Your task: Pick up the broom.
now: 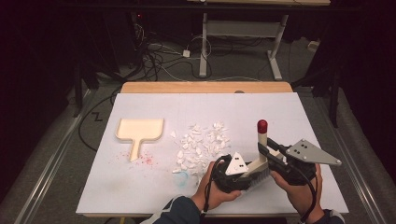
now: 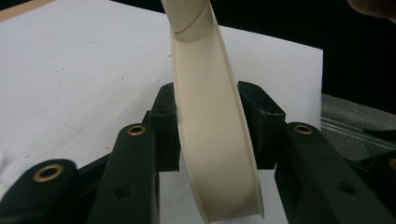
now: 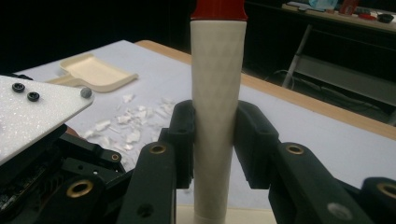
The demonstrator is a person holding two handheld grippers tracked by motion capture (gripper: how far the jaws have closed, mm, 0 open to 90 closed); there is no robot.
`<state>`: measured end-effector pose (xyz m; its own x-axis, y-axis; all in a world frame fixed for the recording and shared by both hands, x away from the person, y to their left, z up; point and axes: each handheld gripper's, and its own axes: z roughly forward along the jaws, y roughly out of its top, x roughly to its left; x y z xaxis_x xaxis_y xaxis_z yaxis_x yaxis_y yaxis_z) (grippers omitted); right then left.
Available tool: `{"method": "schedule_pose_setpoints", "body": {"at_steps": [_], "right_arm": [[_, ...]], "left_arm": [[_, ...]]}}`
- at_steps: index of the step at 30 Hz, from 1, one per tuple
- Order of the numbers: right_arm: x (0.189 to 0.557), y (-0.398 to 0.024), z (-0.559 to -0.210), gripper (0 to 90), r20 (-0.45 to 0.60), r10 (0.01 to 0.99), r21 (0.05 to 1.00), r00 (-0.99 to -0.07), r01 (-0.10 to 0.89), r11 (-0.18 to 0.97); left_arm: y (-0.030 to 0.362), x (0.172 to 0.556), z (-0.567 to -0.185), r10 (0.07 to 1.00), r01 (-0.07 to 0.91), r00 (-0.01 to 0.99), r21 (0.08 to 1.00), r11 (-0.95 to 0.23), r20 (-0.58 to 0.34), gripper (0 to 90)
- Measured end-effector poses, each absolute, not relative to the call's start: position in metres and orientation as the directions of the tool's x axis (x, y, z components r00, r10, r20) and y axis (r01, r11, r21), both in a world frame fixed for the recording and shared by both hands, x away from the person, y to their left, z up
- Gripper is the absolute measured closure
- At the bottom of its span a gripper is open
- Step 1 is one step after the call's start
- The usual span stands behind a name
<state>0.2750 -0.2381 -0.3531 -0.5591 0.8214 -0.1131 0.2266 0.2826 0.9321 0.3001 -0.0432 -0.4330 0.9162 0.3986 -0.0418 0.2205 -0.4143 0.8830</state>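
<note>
Both grippers are holding one cream brush at the near right of the table.

We are seeing the left gripper [image 1: 246, 173] clamping its jaws on the cream base of the brush [image 2: 212, 140], while the right gripper [image 1: 265, 150] is closing its jaws around the upright handle [image 3: 217, 116], which is ending in a red tip [image 1: 262, 125]. We are seeing the brush's bristles [image 1: 259, 176] touching the white table [image 1: 140, 186] between the two hands. A heap of white scraps [image 1: 201, 144] is lying just left of the grippers, and a cream dustpan [image 1: 139, 130] is sitting well apart at the left, with faint red specks [image 1: 147, 158] beside its handle.
</note>
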Motion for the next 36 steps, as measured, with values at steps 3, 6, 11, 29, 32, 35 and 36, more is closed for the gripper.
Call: {"method": "schedule_pose_setpoints", "body": {"at_steps": [3,6,11,29,32,35,36], "right_arm": [[0.272,-0.237,-0.350,69.7,-0.108,0.801,0.940,-0.589,0.203,0.275],[0.270,-0.235,-0.348,68.2,-0.121,0.773,0.941,-0.623,0.175,0.289],[0.267,-0.229,-0.346,61.1,-0.147,0.720,0.938,-0.678,0.136,0.320],[0.270,-0.194,-0.383,37.3,-0.195,0.302,0.763,-0.933,0.049,0.645],[0.273,-0.184,-0.393,39.4,-0.152,0.241,0.748,-0.959,0.048,0.662],[0.274,-0.177,-0.400,51.8,-0.110,0.182,0.745,-0.977,0.040,0.666],[0.275,-0.175,-0.402,54.1,-0.092,0.165,0.742,-0.982,0.043,0.669]], "left_arm": [[-0.030,0.301,-0.427,0.379,0.227,0.923,0.882,-0.413,-0.060,62.2],[-0.021,0.301,-0.423,0.376,0.229,0.925,0.878,-0.420,-0.062,63.6],[0.007,0.298,-0.412,0.345,0.207,0.937,0.874,-0.439,-0.049,64.8],[0.074,0.266,-0.408,0.173,0.064,0.984,0.841,-0.538,0.036,64.8],[0.076,0.265,-0.412,0.150,0.058,0.988,0.833,-0.550,0.031,64.8],[0.076,0.265,-0.413,0.130,0.049,0.991,0.830,-0.555,0.029,64.7],[0.076,0.265,-0.413,0.130,0.049,0.991,0.830,-0.555,0.029,64.7]]}}
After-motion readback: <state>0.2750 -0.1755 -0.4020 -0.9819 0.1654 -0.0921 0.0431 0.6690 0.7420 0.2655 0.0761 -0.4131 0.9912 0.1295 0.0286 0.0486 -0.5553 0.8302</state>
